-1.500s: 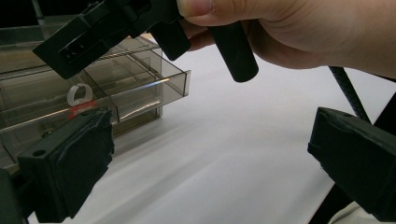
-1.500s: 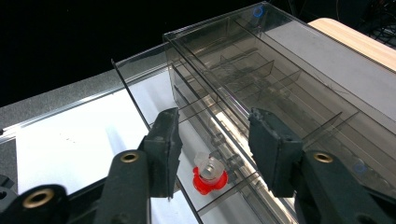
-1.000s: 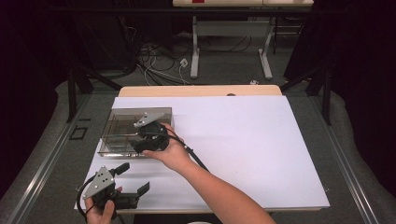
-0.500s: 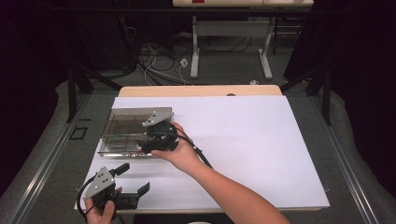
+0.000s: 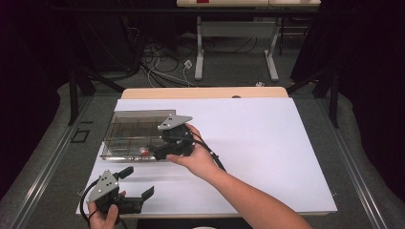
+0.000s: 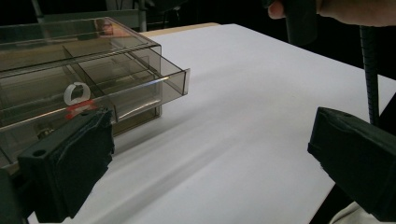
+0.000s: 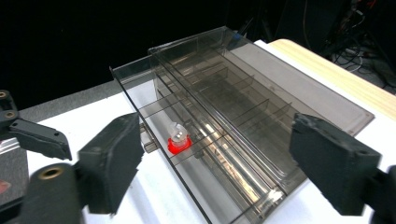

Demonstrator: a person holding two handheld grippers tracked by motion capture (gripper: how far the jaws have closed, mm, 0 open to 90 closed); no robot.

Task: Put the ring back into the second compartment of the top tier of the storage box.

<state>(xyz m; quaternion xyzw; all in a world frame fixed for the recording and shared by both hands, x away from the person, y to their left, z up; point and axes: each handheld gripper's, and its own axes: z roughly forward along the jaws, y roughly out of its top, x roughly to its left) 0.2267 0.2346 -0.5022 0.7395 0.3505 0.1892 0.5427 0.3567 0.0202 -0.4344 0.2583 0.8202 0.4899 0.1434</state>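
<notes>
- The small clear piece on a red base (image 7: 178,138) lies in a compartment of the pulled-out drawer of the smoky transparent plastic organiser box (image 5: 125,136), at the left of the white tabletop (image 5: 267,143).
- The right tongs (image 5: 154,153) — jaws just opening, nothing between them — hover beside that drawer; the drop looks done.
- The left tongs (image 5: 138,183) rest released near the tabletop's front edge.
- Next, probably: push the drawer shut squarely.

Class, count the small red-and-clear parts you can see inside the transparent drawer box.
1. The single red-and-clear part sits in a compartment of the pulled-out drawer, near its front wall; tinted dividers may hide others.
</notes>
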